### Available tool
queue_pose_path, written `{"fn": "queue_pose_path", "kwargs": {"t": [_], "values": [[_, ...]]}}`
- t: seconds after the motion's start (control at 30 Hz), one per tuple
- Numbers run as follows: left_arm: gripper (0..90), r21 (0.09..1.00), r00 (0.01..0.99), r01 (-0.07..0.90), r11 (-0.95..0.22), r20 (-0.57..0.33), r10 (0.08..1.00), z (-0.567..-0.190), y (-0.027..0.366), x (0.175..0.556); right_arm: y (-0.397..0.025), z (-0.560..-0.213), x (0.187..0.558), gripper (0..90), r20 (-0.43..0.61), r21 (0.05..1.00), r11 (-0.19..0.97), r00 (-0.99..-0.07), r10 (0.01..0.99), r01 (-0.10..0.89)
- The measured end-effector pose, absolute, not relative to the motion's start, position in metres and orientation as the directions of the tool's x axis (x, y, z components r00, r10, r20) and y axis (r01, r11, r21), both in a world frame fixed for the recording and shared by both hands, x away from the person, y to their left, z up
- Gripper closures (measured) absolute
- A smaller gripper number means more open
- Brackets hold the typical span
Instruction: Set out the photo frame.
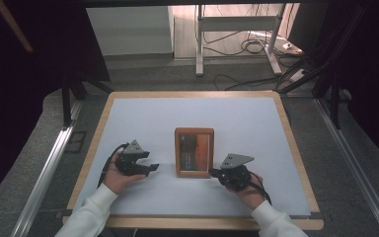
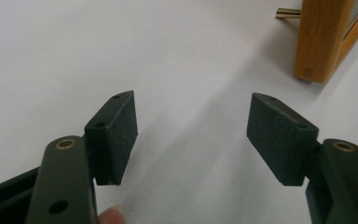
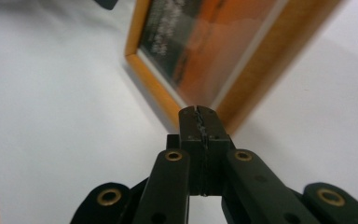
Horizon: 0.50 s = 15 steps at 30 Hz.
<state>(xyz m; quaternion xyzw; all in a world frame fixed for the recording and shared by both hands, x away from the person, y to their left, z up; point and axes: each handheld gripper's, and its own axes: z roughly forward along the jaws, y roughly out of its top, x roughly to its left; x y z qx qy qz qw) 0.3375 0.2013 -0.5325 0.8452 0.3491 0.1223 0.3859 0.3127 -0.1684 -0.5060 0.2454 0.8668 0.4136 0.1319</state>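
Right gripper (image 3: pixel 200 109) closed, tips at picture frame (image 3: pixel 242 88) corner.

A: Up close in the right gripper view, the picture frame (image 3: pixel 223 51) is blurred, and its top and right run off the edge.

B: And the print behind the glass?

A: Orange and dark patches, too soft to read. From the left gripper view, just one wooden corner of the frame (image 2: pixel 319 39) shows, the rest cut off. A fingertip (image 2: pixel 111 216) barely pokes in at the bottom.
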Motion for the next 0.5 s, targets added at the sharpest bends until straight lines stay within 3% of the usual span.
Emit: {"fn": "queue_pose_path", "kwargs": {"t": [0.17,0.3,0.5], "values": [[33.3,0.745,0.724,0.49,-0.453,-0.058,0.687,-0.53,0.202,0.334,-0.185,-0.504,0.317,88.8,-0.02,0.796,0.508,-0.824,0.566,0.33],[33.3,0.756,0.716,0.482,-0.443,-0.048,0.696,-0.527,0.201,0.328,-0.195,-0.503,0.317,82.1,-0.01,0.802,0.49,-0.812,0.583,0.342],[33.4,0.764,0.72,0.471,-0.441,-0.043,0.693,-0.525,0.199,0.317,-0.22,-0.5,0.308,48.2,0.035,0.821,0.422,-0.772,0.635,0.384]]}}
